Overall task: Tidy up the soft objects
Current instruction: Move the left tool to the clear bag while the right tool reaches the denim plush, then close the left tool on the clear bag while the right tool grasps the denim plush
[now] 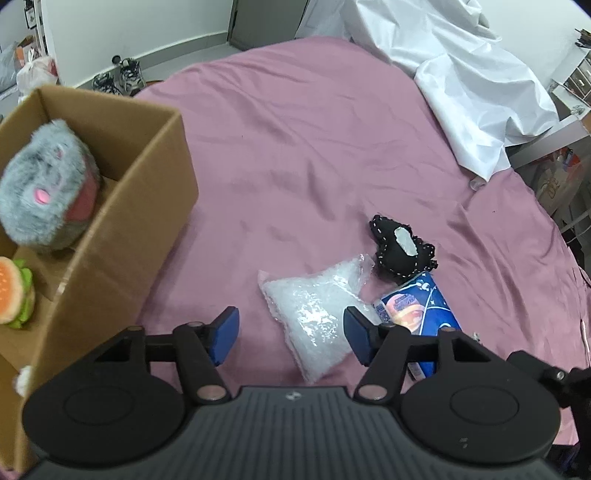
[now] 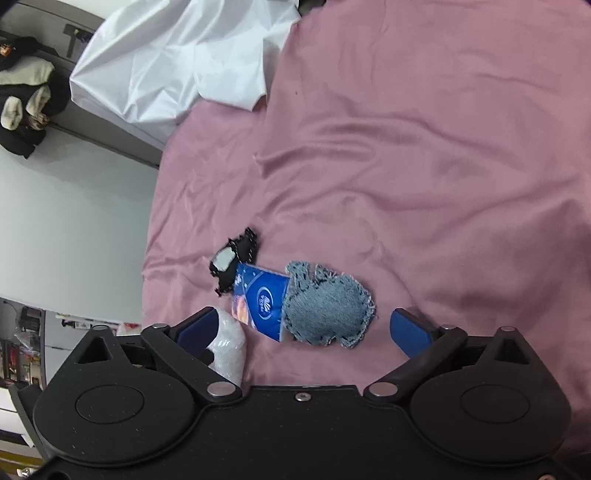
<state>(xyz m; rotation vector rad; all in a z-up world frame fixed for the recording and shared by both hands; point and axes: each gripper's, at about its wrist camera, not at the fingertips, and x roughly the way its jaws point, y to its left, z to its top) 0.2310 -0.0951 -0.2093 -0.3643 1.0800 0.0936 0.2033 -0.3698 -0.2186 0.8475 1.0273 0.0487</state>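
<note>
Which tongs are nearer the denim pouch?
Right. The right tongs, open, sit directly over the denim pouch, which lies between their tips. The left tongs, open, hover at the clear bead bag; their view doesn't show the pouch.

Wrinkled mauve-pink bedsheet [image 1: 314,155] covering a bed, crumpled white glossy sheet [image 1: 454,70] at its far edge, pale walls [image 1: 140,26], sneakers [image 1: 122,75] on the floor
</note>
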